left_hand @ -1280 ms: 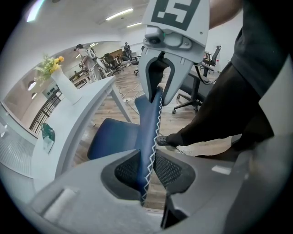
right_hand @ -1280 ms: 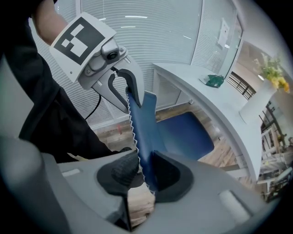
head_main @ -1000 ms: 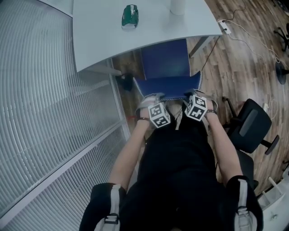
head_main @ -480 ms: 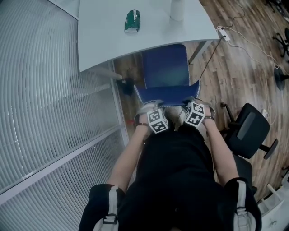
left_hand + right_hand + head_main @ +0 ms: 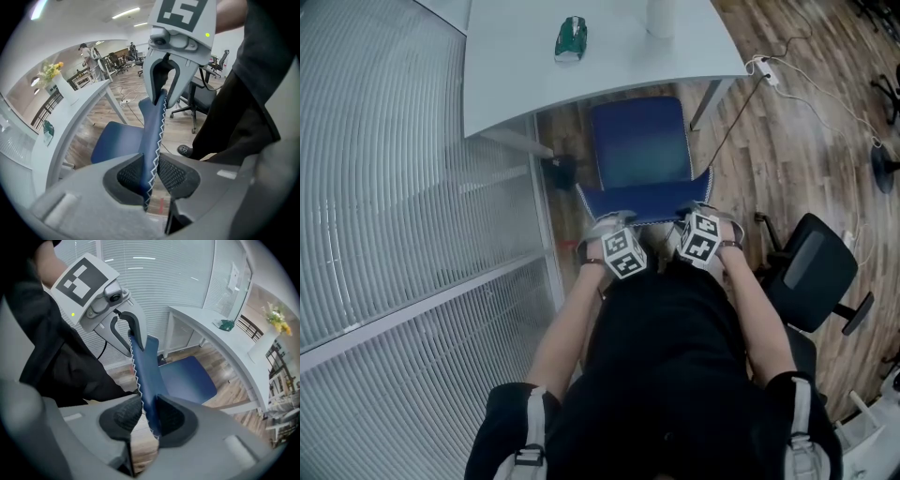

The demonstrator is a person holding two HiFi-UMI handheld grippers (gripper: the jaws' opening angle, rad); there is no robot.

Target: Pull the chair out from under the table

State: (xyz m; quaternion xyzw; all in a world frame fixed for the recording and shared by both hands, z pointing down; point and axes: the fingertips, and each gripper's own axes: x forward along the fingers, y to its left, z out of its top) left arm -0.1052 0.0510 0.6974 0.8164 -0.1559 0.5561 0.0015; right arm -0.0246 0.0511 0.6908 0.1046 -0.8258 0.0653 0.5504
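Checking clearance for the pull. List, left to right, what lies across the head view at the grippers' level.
slatted blinds → left gripper → right gripper → black office chair. The blue chair spans both grippers, so it is left out.

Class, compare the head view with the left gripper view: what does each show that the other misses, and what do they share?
Head view only: the wearer's grey shoulder straps and left forearm. Left gripper view only: yellow flowers, a person standing far off, and the left gripper with its pads pressing the backrest. Both: the blue chair, white table and black office chair.
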